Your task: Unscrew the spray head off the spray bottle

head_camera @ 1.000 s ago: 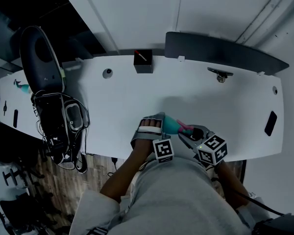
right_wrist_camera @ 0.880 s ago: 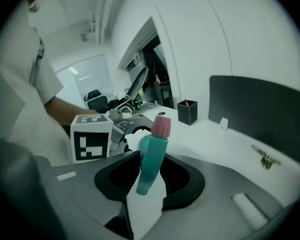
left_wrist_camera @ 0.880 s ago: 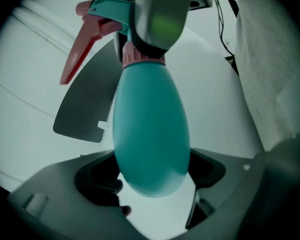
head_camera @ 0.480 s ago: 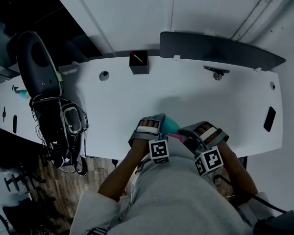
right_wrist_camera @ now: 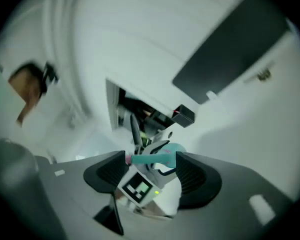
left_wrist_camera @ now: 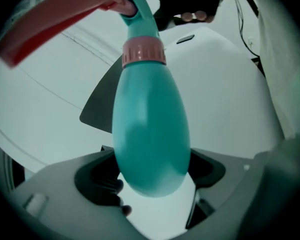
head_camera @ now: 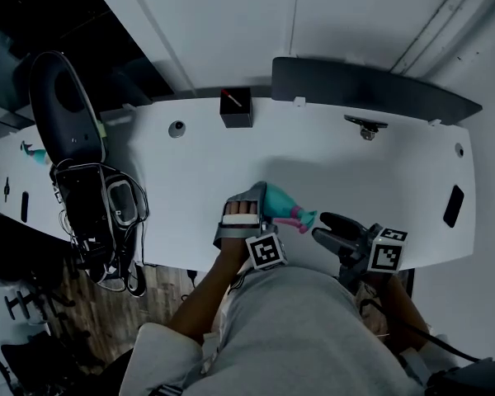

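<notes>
Left gripper view: the left gripper [left_wrist_camera: 152, 176] clamps the bottle [left_wrist_camera: 150, 124] above the table [head_camera: 355, 172]. The right gripper [head_camera: 334, 229] has just opened its jaws, empty, near the spray head [head_camera: 301, 219]. Likely regripping between turns; next, reclose on the head and twist.

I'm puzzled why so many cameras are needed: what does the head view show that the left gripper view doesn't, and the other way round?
Only the head view: the office chair and the black box near the far edge. Only the left gripper view: a close look at the pink collar under the spray head, and at the left gripper clamped on the spray bottle's rounded base. Both: that teal bottle, the white table, the dark panel behind it.
</notes>
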Tool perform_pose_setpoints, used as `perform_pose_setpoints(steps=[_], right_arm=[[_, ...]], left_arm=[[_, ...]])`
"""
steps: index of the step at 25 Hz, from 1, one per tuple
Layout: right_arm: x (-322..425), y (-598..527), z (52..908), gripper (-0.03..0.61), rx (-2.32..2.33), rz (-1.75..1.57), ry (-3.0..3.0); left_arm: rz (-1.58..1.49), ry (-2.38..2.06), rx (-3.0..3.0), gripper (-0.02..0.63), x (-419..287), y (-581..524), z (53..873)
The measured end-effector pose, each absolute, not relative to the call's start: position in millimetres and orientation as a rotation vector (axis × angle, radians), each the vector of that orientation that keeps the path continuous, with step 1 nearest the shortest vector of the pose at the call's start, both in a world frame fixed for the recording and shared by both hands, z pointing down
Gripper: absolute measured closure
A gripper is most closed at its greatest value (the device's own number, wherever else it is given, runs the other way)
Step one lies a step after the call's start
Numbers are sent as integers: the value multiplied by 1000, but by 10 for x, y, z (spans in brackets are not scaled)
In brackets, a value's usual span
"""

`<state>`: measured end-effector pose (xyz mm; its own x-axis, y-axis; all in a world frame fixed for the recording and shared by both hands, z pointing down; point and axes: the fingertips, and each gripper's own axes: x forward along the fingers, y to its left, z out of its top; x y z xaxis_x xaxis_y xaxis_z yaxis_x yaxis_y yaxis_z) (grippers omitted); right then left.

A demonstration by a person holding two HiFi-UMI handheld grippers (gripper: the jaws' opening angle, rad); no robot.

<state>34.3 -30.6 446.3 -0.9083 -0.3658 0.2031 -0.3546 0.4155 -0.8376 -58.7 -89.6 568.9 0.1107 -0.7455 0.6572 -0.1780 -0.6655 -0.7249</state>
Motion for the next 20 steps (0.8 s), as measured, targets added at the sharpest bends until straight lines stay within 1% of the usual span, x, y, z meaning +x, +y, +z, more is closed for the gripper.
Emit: perform_pose_setpoints(steps=[3, 6, 7, 8, 9, 10, 13, 16, 18, 20], right_arm=[[390, -363, 4548, 256, -611, -1940, 2082], [298, -354, 4711, 259, -602, -2128, 1770], [270, -358, 4765, 278, -619, -2160, 1715], [240, -363, 4807, 310, -633, -2180, 1685], [214, -369, 4835, 326, -646, -2193, 1675], [198, -376, 4856, 360, -664, -2199, 1677], [213, -385, 4929, 413, -740, -2203, 1737], [232, -379, 4945, 428, -781, -2181, 1888], [236, -388, 4930, 464, -816, -2113, 2098], [243, -394, 4920, 478, -845, -2004, 2364]], left_arm=[[-1584, 897, -1879, 210, -557, -921, 5612], [-1568, 889, -1800, 210, -529, -959, 5555], [-1559, 891, -1776, 210, -518, -970, 5531], [-1555, 890, -1750, 210, -513, -980, 5513], [-1558, 884, -1725, 210, -518, -985, 5509], [-1569, 875, -1704, 210, -533, -984, 5518], [-1596, 856, -1665, 210, -597, -968, 5543], [-1588, 843, -1665, 210, -608, -942, 5544], [-1582, 836, -1711, 210, -582, -900, 5576], [-1580, 821, -1760, 210, -542, -854, 5619]])
